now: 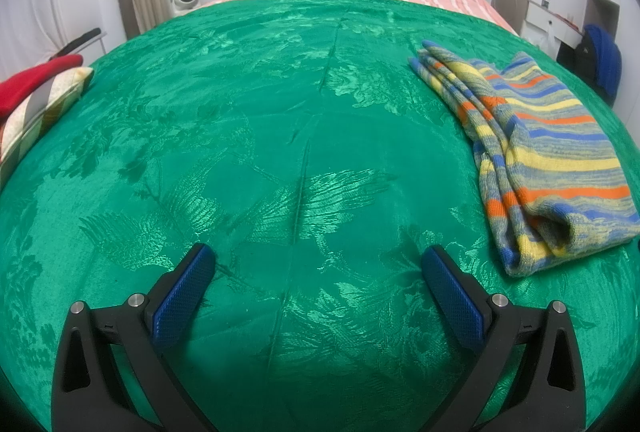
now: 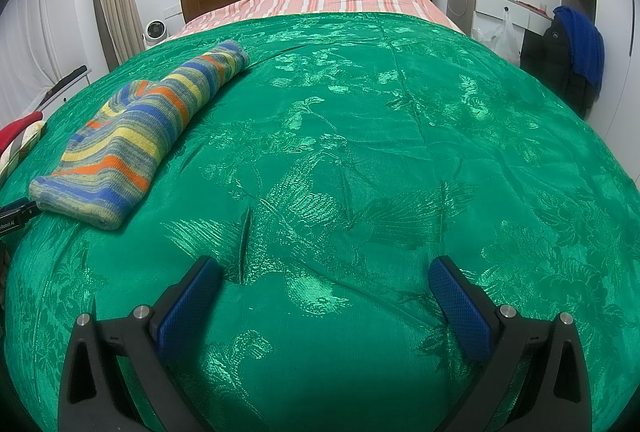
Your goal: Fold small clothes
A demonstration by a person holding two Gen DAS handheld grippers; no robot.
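Left gripper (image 1: 316, 264): held low over the green bedspread (image 1: 280, 120), jaws spread wide, nothing gripped | Right gripper (image 2: 324, 274): held likewise, jaws spread, nothing gripped | Striped sweater (image 2: 140, 136): folded into a narrow bundle, laid flat on the bedspread between the two grippers, touched by neither.
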